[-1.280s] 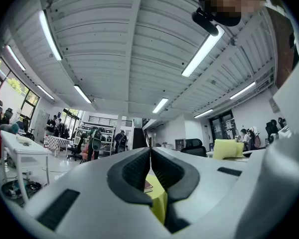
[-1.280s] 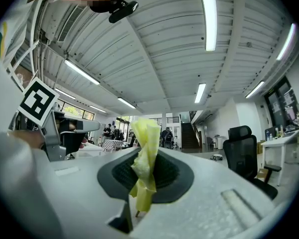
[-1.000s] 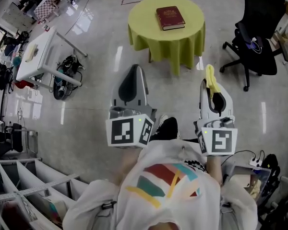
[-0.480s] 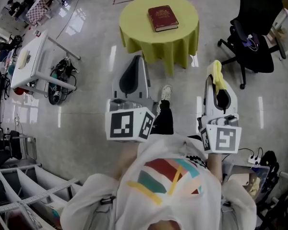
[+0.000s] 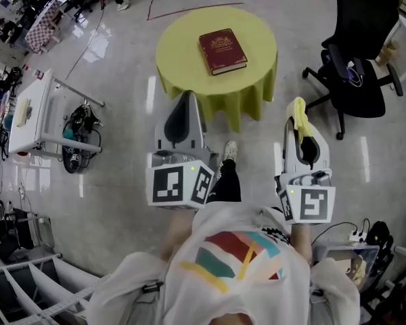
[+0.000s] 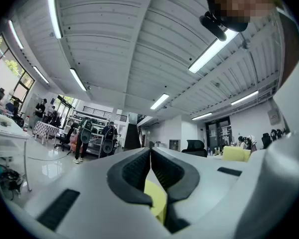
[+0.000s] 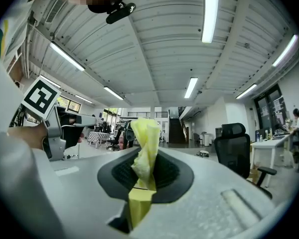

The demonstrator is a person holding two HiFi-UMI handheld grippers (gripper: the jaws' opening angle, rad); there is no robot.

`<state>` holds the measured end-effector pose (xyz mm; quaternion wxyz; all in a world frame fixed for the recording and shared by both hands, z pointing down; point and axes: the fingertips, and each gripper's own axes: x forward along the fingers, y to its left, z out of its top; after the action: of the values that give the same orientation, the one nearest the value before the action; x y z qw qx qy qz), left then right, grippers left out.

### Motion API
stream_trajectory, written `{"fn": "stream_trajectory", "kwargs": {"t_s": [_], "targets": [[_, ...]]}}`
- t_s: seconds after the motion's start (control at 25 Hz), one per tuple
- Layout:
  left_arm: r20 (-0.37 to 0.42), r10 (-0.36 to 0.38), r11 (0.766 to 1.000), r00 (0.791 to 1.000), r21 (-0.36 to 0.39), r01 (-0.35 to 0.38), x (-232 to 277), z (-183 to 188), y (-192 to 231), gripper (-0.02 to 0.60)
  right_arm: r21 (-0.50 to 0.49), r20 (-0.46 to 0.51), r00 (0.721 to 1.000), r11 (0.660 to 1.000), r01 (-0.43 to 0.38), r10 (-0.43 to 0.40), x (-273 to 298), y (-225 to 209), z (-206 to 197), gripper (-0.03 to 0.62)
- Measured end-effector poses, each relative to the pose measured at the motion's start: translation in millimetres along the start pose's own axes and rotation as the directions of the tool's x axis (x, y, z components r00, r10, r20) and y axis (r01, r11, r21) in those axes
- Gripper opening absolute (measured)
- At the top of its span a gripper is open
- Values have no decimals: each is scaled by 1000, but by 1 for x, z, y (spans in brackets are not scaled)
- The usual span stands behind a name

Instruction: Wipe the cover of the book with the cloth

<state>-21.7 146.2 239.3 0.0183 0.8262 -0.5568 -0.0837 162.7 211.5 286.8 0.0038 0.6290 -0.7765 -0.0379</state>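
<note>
A dark red book (image 5: 222, 51) lies flat on a round table with a yellow-green cloth (image 5: 179, 53), ahead of me on the floor. Both grippers are held out at waist height, short of the table and above the floor. My left gripper (image 5: 187, 96) (image 6: 150, 151) is shut with nothing held; its dark pads meet. My right gripper (image 5: 298, 108) (image 7: 145, 148) is shut on a yellow cloth (image 5: 300, 119) (image 7: 146, 141), which sticks up crumpled from between the pads. Both grippers point upward toward the ceiling.
A black office chair (image 5: 357, 53) stands just right of the table. A white table (image 5: 28, 112) with bags and cables (image 5: 78, 133) beneath it is at the left. My shoe (image 5: 230, 150) is near the table's front edge. White racks (image 5: 27, 286) sit at lower left.
The table and book have come closer and lower in the head view as I walk toward them. Both grippers keep the same hold and stance.
</note>
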Motion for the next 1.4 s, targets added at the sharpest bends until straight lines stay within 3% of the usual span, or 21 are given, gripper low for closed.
{"fn": "stream_trajectory", "kwargs": {"t_s": [0.28, 0.68, 1.08, 1.4], "targets": [[-31, 2, 1000, 1000, -19, -2, 111, -7, 56, 17, -9, -29, 999, 999, -34, 34, 122, -7, 3, 28], [13, -2, 999, 1000, -34, 3, 239, 14, 128, 17, -36, -22, 999, 999, -26, 25, 260, -24, 21, 28], [-39, -21, 1000, 999, -13, 20, 284, -5, 123, 17, 0, -34, 999, 1000, -15, 15, 305, -50, 13, 28], [10, 23, 1000, 1000, 12, -23, 294, 8, 109, 18, -16, -18, 990, 990, -140, 140, 330, -57, 18, 28]]}}
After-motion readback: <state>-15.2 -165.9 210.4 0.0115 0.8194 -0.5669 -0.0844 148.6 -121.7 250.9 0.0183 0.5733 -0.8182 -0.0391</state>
